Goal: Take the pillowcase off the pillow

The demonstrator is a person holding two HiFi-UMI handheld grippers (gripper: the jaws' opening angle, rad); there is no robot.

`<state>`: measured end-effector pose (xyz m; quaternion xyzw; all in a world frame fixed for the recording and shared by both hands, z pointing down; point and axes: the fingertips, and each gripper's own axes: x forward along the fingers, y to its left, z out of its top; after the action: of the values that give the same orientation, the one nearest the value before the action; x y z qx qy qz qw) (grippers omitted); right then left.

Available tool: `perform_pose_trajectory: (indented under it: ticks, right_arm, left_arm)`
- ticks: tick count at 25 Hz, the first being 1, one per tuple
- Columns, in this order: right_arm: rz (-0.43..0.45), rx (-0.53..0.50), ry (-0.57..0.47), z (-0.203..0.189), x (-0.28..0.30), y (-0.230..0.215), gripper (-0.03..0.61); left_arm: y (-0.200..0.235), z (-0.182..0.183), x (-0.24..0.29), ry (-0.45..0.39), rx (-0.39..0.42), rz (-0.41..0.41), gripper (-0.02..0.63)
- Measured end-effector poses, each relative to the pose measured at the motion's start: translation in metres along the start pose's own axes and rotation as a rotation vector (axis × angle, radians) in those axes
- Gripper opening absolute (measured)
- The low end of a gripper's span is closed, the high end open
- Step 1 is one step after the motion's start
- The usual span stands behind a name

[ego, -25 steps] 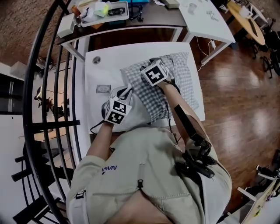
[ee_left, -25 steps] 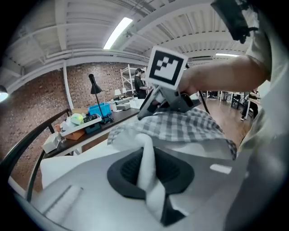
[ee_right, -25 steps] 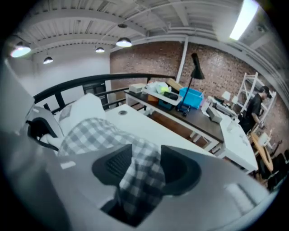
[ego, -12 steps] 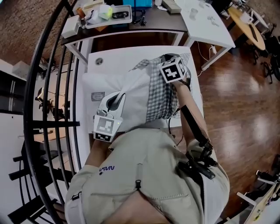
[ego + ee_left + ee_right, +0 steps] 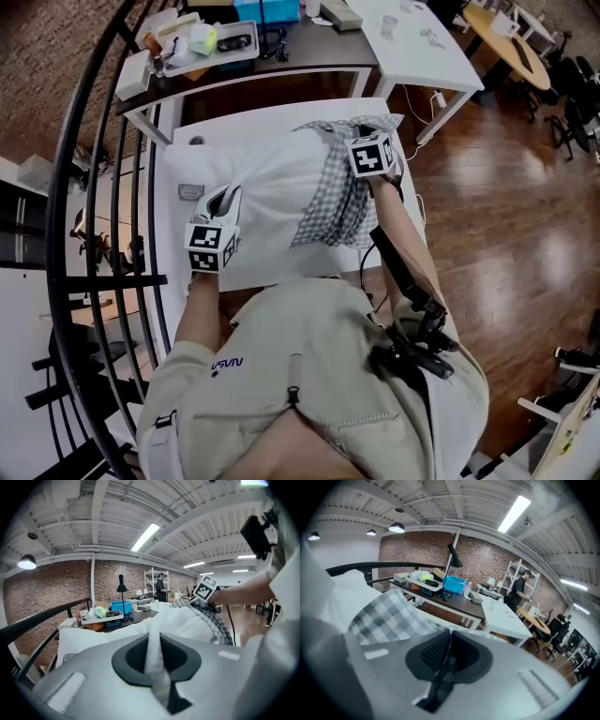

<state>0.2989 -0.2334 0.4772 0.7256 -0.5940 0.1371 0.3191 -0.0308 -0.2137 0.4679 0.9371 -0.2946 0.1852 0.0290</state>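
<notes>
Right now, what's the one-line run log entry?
left claw: shut on pillow | right claw: shut on pillowcase | pillowcase: partly off

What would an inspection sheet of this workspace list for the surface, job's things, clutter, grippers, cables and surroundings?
Surface: white table, mostly covered by the bedding.
Job's things: white pillow largely bare; checked pillowcase bunched over its right end.
Clutter: small round item and label on the table.
Grippers: left gripper shut on the pillow's white fabric; right gripper shut, apparently pinching a thin fold of the pillowcase.
Cables: black cable along the right forearm.
Surroundings: black railing, dark desk carrying a tray, white desk, wooden floor.
</notes>
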Motion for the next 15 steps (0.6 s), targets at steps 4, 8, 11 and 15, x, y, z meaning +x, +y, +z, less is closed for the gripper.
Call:
perform_pose_trajectory:
  ticks: [4,8,11,15]
  right_arm:
    - [0.098,0.072,-0.097,0.008,-0.009,0.011,0.082]
    - [0.169,0.115,-0.161,0.003,-0.051,0.039,0.138]
    - [0.209,0.185,-0.232,-0.011,-0.096,0.065,0.138]
    - [0.305,0.332,-0.264,-0.049,-0.145,0.105,0.138]
  left_arm:
    - [0.008,-0.001,0.034,0.048,0.100,-0.007,0.125]
    - [0.009,0.015,0.028,0.023,0.131,-0.011,0.199]
    - [-0.023,0.025,-0.003,0.014,0.152,-0.087,0.219]
    - [-0.079,-0.011,-0.025,0.111,0.229,-0.229,0.272]
